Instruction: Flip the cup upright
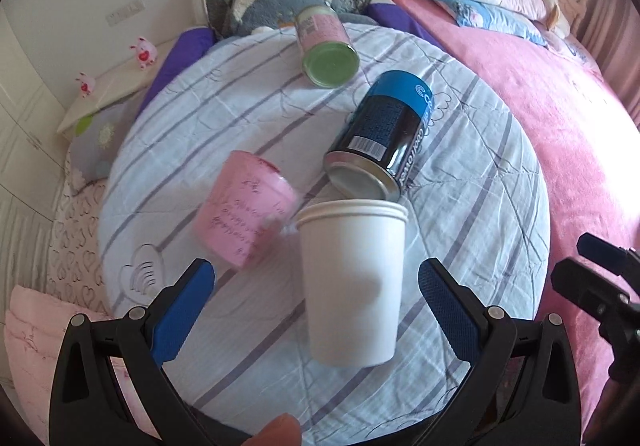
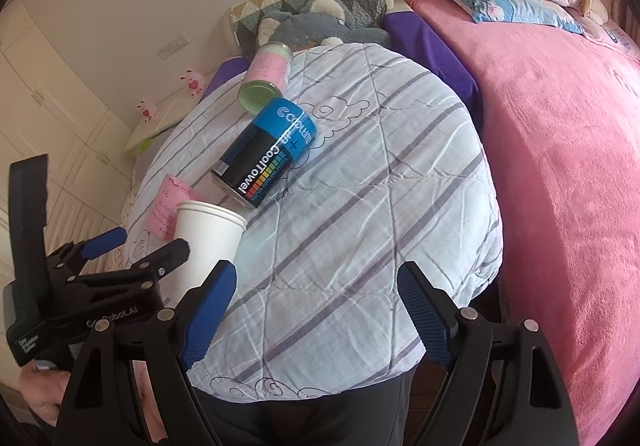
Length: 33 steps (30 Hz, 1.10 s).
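Note:
A white paper cup (image 1: 351, 282) stands upright, mouth up, on the striped round cushion (image 1: 460, 206). My left gripper (image 1: 316, 286) is open, its blue pads on either side of the cup without touching it. In the right wrist view the cup (image 2: 208, 242) stands at the left, with the left gripper (image 2: 136, 246) around it. My right gripper (image 2: 316, 294) is open and empty over the cushion's near part, to the right of the cup.
A blue and black CoolTowel can (image 1: 380, 138) lies on its side just behind the cup. A pink cup (image 1: 246, 208) lies to the left. A pink and green canister (image 1: 326, 46) lies at the far edge. A pink bed (image 2: 560, 166) is to the right.

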Available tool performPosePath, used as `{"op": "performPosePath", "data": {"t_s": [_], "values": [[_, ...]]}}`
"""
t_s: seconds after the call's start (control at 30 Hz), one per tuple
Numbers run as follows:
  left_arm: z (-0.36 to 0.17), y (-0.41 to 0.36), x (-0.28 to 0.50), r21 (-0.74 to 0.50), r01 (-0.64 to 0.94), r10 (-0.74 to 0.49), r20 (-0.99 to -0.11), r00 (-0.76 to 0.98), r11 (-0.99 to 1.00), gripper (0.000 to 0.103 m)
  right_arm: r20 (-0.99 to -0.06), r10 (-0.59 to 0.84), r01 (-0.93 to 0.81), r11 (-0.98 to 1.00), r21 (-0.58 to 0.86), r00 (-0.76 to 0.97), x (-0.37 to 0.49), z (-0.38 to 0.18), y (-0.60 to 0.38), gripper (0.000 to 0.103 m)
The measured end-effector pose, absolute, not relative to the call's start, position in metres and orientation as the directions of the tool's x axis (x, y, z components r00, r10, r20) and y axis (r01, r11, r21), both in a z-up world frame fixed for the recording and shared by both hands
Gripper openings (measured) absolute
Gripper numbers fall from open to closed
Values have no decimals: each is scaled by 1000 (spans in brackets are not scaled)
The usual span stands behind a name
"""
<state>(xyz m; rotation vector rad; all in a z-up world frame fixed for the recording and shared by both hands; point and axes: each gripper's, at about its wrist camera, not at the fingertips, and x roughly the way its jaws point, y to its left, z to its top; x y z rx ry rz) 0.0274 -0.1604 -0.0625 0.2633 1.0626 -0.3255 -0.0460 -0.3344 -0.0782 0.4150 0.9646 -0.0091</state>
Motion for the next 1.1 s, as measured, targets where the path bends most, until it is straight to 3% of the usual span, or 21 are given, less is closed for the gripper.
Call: {"op": "performPosePath", "data": {"t_s": [0.37, 0.4, 0.47, 0.5, 0.8, 1.1], "values": [[-104, -179, 64, 17, 385, -120, -937, 327, 923, 102, -804, 196, 192, 914, 357, 561, -30, -91, -342, 84], [-106, -179, 66, 7, 386, -127, -938, 322, 923, 99, -805, 198, 191, 914, 357, 559, -29, -92, -342, 84], [-109, -178, 69, -14, 391, -143, -942, 303, 920, 77, -807, 199, 192, 914, 357, 555, -27, -93, -342, 84], [-109, -178, 70, -24, 396, -151, -944, 295, 918, 75, -807, 200, 191, 914, 358, 555, -26, -94, -341, 84], [-82, -179, 55, -18, 451, -201, -910, 362, 892, 74, -803, 202, 184, 915, 359, 560, -28, -89, -335, 84], [-31, -158, 23, 46, 451, -246, -787, 566, 891, 74, -781, 202, 169, 916, 364, 591, -39, -76, -324, 84]]}}
